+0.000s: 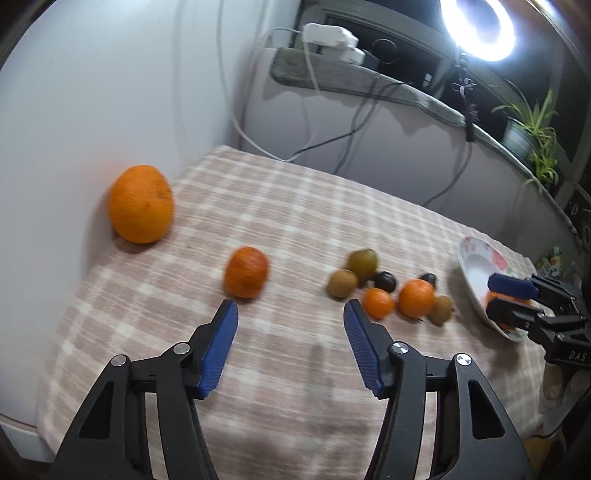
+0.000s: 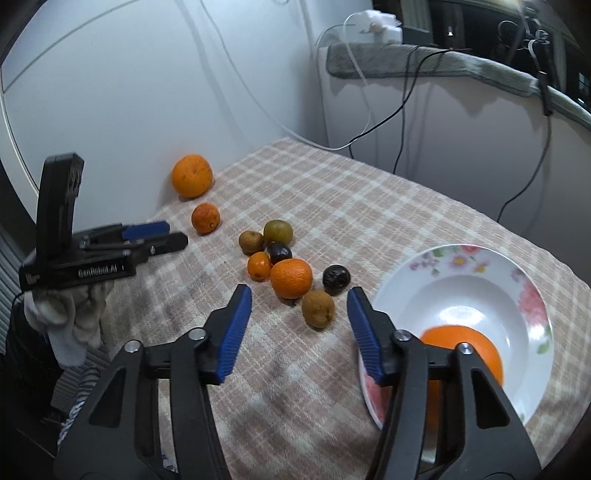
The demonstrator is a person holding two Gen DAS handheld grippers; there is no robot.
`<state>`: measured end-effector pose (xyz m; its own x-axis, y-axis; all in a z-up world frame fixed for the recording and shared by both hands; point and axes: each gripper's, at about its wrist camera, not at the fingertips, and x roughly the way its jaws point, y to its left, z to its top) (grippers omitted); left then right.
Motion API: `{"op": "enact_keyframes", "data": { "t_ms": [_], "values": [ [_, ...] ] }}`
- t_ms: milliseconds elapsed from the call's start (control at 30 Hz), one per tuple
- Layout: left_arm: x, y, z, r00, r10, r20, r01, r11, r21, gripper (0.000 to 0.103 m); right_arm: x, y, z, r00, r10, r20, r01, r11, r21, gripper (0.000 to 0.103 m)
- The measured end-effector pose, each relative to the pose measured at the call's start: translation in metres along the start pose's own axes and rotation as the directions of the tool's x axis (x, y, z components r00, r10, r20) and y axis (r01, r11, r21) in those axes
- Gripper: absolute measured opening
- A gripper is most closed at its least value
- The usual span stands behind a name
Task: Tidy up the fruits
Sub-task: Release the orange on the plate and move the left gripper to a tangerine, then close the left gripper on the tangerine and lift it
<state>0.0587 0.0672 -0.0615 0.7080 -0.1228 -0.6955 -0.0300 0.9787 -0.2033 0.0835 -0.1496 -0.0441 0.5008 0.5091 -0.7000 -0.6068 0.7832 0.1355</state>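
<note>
On the checked cloth point(image 1: 295, 206) a big orange point(image 1: 141, 204) lies by the wall, with a smaller reddish orange point(image 1: 246, 272) nearer. My left gripper point(image 1: 290, 310) hovers open just short of that smaller one, nothing between its fingers. A cluster of fruits point(image 2: 284, 258) holds two mandarins, brownish-green fruits and two dark ones. My right gripper point(image 2: 299, 295) is open and empty just before a brown fruit point(image 2: 318, 308), beside the flowered plate point(image 2: 461, 258). One orange point(image 2: 469, 343) lies in the plate, partly hidden by the right finger.
A wall borders the table on the left. Cables hang behind the far edge under a grey sill point(image 1: 369, 79). A ring light point(image 1: 478, 27) and a potted plant point(image 1: 532, 129) stand at the back right. A gloved hand point(image 2: 70, 317) holds the left gripper point(image 2: 173, 234).
</note>
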Motion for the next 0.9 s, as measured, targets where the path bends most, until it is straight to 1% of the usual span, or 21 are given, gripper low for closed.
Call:
{"op": "enact_keyframes", "data": {
  "t_ms": [67,133,333,467,700,900],
  "values": [
    [0.004,0.008,0.003,1.0,0.016,-0.003,-0.016,1.0,-0.008,0.058,0.008,0.002,0.004,1.0,-0.005,-0.014,0.005,1.0,-0.015,0.053],
    [0.009,0.015,0.005,1.0,0.028,-0.01,-0.028,1.0,-0.015,0.053,0.015,0.004,0.007,1.0,-0.007,-0.026,0.007,1.0,-0.028,0.05],
    [0.022,0.028,0.009,0.999,0.04,-0.026,-0.041,0.999,-0.029,0.053,0.037,0.011,0.017,0.997,-0.016,-0.071,0.01,0.997,-0.079,0.047],
    [0.028,0.033,0.011,0.999,0.031,-0.038,-0.033,0.999,-0.034,0.052,0.052,0.016,0.02,0.993,-0.039,-0.108,0.026,0.992,-0.123,0.044],
    [0.037,0.034,0.016,0.999,0.02,-0.048,-0.021,0.999,-0.03,0.052,0.07,0.013,0.022,0.986,-0.05,-0.162,0.026,0.989,-0.146,0.043],
    [0.05,0.038,0.018,0.997,-0.004,-0.078,0.0,0.999,-0.045,0.05,0.079,0.021,0.023,0.982,-0.058,-0.182,0.022,0.981,-0.194,0.043]
  ]
}}
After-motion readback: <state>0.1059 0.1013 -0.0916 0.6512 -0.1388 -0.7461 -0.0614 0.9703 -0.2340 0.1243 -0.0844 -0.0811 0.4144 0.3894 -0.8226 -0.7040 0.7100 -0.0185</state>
